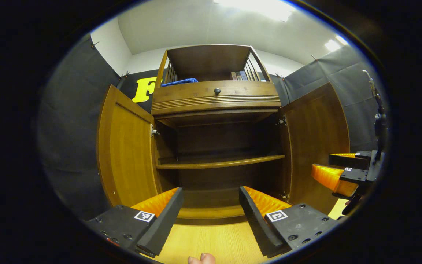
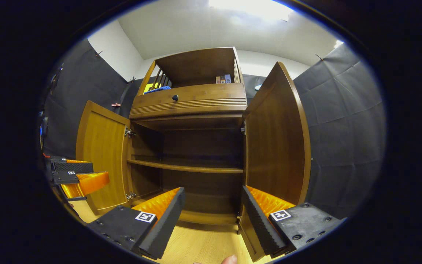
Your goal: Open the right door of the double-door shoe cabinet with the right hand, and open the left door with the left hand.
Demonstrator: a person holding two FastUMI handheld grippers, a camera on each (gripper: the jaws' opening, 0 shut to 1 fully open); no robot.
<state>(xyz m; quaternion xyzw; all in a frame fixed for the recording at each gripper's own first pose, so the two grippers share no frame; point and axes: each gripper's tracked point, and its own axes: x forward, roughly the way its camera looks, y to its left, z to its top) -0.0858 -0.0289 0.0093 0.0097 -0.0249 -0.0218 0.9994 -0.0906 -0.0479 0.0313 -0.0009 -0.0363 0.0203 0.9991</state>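
The wooden shoe cabinet (image 1: 216, 99) (image 2: 192, 102) stands ahead with both doors swung wide. Its left door (image 1: 125, 146) (image 2: 103, 157) and right door (image 1: 317, 143) (image 2: 277, 135) stand outward, and the dark inside with one shelf (image 1: 220, 161) (image 2: 185, 167) is bare. My left gripper (image 1: 211, 216) is open a little in front of the cabinet's middle, holding nothing. It also appears at the left edge of the right gripper view (image 2: 77, 176). My right gripper (image 2: 213, 220) is open beside the right door's lower edge, empty. It shows at the right of the left gripper view (image 1: 337, 168).
A drawer with a dark round knob (image 1: 217, 91) (image 2: 175, 97) sits above the doors. The open top shelf holds a blue cloth (image 1: 180, 81) and small boxes (image 1: 239, 75). Black cloth walls (image 2: 343, 121) flank the cabinet. Light wooden floor (image 1: 214, 242) lies below.
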